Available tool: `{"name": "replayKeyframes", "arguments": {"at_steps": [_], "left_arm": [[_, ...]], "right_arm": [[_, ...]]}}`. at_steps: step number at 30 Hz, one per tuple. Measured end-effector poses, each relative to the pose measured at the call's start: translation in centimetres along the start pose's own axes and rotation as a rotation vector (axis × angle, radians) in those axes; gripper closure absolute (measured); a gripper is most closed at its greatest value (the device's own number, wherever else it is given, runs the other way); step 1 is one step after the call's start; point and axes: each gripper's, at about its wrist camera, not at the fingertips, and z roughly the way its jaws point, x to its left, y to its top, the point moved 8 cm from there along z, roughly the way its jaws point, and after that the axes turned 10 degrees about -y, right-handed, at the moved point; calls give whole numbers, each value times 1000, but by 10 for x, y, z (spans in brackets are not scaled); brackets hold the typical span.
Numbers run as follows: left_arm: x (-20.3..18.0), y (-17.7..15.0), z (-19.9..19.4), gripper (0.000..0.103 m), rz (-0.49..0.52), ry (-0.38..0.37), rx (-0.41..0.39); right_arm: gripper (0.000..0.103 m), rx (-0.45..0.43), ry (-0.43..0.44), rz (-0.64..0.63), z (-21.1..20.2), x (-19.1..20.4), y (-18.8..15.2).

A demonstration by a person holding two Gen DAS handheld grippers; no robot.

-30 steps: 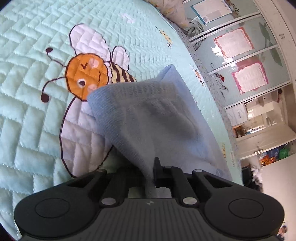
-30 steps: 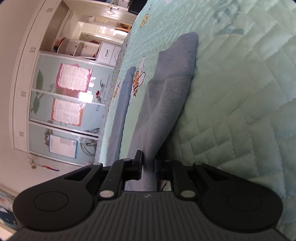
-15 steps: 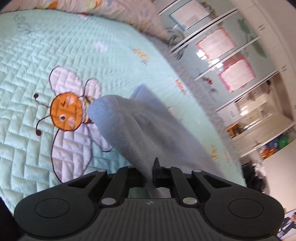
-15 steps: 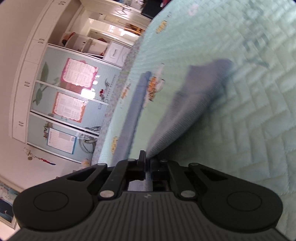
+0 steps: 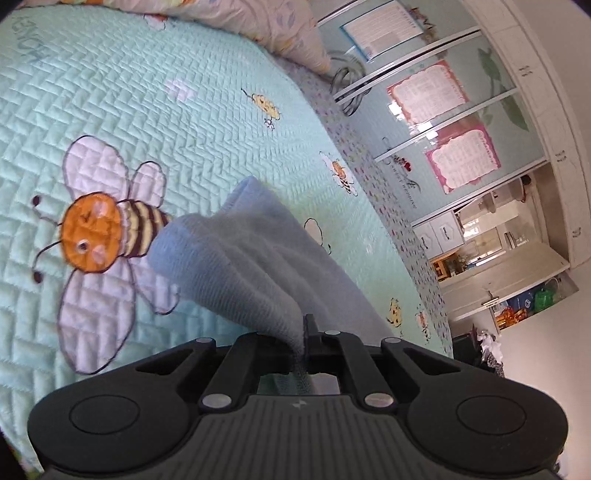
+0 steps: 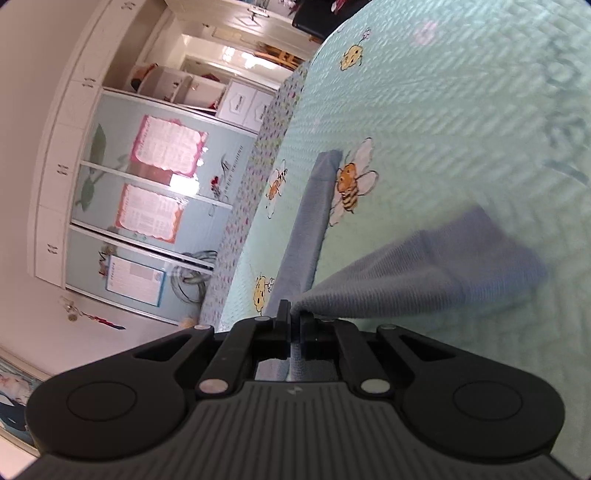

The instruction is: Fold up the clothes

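On the bed, largest first:

Quilt (image 5: 229, 122): a mint-green quilted bedspread is covering the bed, printed with bees; it is filling most of both wrist views (image 6: 443, 122).

Wardrobe (image 5: 454, 110): pale blue sliding doors with pink-framed sheets stuck on them are standing past the edge of the bed; the same doors are showing at the left of the right wrist view (image 6: 147, 184).

Blue garment (image 5: 236, 266): a ribbed light-blue knit piece is being held up off the quilt at two points, sagging away from each set of tongs toward the bedspread. In the right wrist view one stretch (image 6: 424, 280) is fanning out to the right, its far end blurred, while another stretch is running away as a narrow band along the bed's edge.

Pillow (image 5: 258, 22): a patterned pillow is lying at the head of the bed.

Big bee print (image 5: 99, 236): an orange-faced bee with white wings is sitting on the quilt just left of the garment's hanging fold, partly covered by it.

Left tongs (image 5: 306, 334): the jaws are pinching tight on a bunched edge of the blue garment.

Right tongs (image 6: 293, 321): the jaws are likewise clamping narrow on a thin edge of the blue garment.
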Motion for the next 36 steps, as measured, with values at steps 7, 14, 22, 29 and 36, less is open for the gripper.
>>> {"name": "replayKeyframes", "arguments": {"at_steps": [7, 14, 22, 29, 36], "left_arm": [[-22, 31, 42, 96, -18, 36, 21], [-26, 80, 119, 96, -67, 123, -3], [34, 113, 228, 70, -157, 229, 81], [17, 89, 169, 47, 72, 47, 85], [40, 23, 99, 44, 82, 55, 43]], "right_arm": [[97, 55, -100, 21, 43, 43, 25], [93, 107, -255, 72, 132, 81, 58], [47, 112, -365, -1, 285, 117, 104], [41, 188, 5, 22, 243, 85, 82], [20, 71, 51, -92, 169, 32, 57]]}}
